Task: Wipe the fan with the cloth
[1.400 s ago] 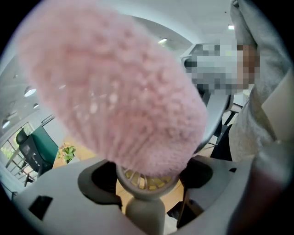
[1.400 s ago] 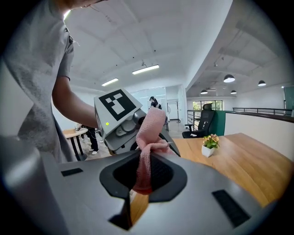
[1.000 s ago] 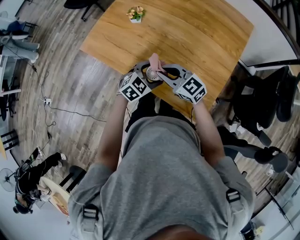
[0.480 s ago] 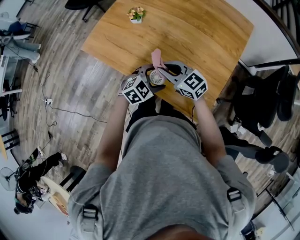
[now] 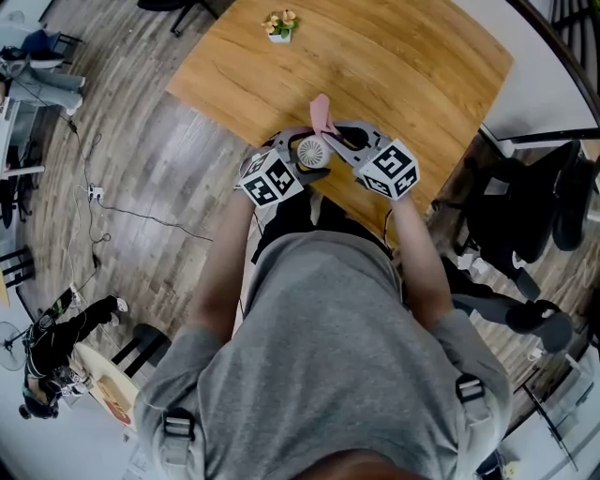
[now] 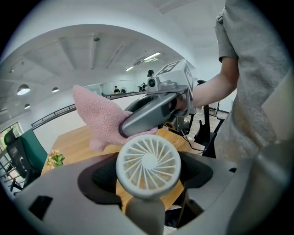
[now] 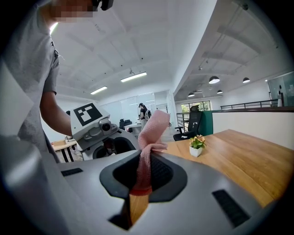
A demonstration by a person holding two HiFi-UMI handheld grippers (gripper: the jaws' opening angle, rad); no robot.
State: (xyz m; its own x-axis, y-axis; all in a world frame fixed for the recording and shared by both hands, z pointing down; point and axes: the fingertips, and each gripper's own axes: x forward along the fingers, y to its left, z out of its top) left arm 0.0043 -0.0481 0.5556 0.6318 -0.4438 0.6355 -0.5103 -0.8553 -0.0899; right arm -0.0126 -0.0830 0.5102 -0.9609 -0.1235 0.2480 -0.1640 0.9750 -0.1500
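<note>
Small white fan (image 6: 148, 165): probably light, rigid plastic with thin grille ribs that look fragile. It is best held by the stem, where the left gripper (image 6: 145, 204) clamps it above the near table edge. Pink cloth (image 7: 150, 133): soft and limp, pinched low in the closed right gripper (image 7: 141, 180), loose end just beside the fan's upper rim. Surroundings: wooden table (image 5: 403, 66) bearing a small potted flower (image 5: 279, 25), plank floor (image 5: 159, 178), open office.

Pink cloth (image 6: 98, 117), white fan (image 6: 148, 165), brown wooden table (image 5: 403, 56).
</note>
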